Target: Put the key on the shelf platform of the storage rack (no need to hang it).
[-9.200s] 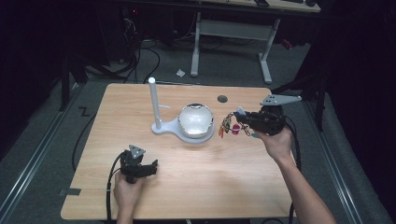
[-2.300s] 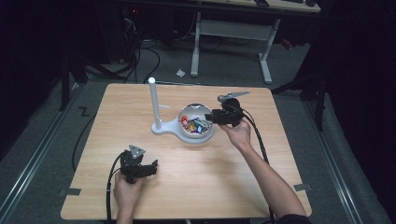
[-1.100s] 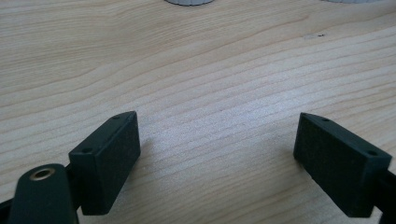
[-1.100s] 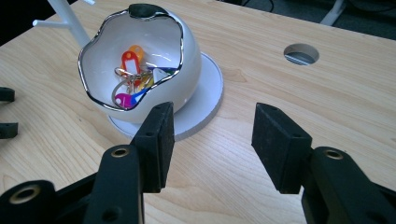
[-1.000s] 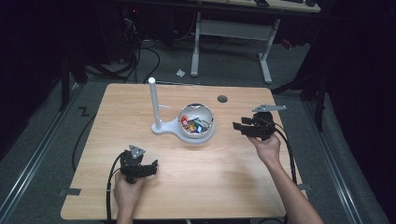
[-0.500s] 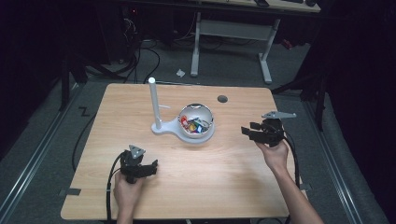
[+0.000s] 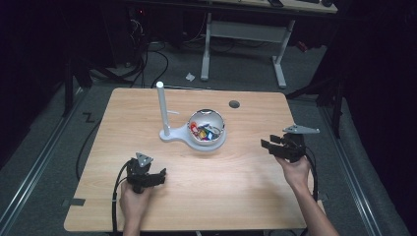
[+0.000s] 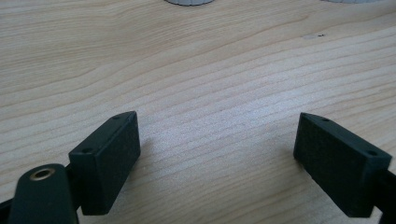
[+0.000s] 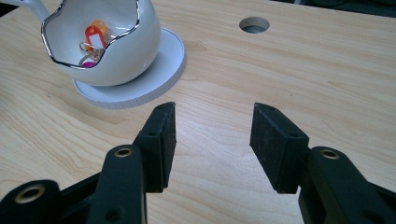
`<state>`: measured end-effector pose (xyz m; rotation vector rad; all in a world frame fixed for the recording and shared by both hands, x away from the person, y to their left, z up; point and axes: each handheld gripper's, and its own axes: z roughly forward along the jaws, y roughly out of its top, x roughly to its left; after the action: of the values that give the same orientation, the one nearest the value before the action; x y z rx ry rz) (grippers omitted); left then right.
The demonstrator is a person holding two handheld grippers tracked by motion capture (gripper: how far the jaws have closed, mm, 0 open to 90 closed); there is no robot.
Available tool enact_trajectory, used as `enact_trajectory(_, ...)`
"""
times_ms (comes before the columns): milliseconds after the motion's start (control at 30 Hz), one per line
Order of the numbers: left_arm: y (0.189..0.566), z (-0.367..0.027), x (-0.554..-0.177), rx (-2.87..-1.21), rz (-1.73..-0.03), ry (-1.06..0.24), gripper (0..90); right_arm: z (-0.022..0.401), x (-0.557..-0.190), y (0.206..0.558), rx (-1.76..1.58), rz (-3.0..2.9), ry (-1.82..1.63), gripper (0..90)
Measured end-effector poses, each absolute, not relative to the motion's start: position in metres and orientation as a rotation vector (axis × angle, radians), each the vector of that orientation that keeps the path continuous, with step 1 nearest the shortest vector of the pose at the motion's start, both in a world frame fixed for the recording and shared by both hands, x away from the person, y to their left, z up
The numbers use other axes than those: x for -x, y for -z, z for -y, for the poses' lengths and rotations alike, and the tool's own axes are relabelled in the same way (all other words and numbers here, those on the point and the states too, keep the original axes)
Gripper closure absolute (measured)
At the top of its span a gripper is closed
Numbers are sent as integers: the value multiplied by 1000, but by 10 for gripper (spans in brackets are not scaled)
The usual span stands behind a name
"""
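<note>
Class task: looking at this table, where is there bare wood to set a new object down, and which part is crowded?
Bare wood lies between the left hand-held gripper and the right hand-held gripper, along the table near edge. The left side beyond the post is free too, as is the right back corner past the hole. The middle is crowded: the bowl of key tags on its white base.

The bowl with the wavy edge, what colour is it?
The bowl is glossy white with a thin silvery rim, seen best in the right gripper view.
</note>
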<state>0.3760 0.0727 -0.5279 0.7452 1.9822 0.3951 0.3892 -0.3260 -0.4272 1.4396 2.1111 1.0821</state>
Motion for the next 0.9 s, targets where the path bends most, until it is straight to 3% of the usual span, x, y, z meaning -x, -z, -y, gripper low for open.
enact_trajectory(900, 528, -73, -376, -746, -1981, -396, 150, 331, -365, 465, -1496, -2102, -1084, 483)
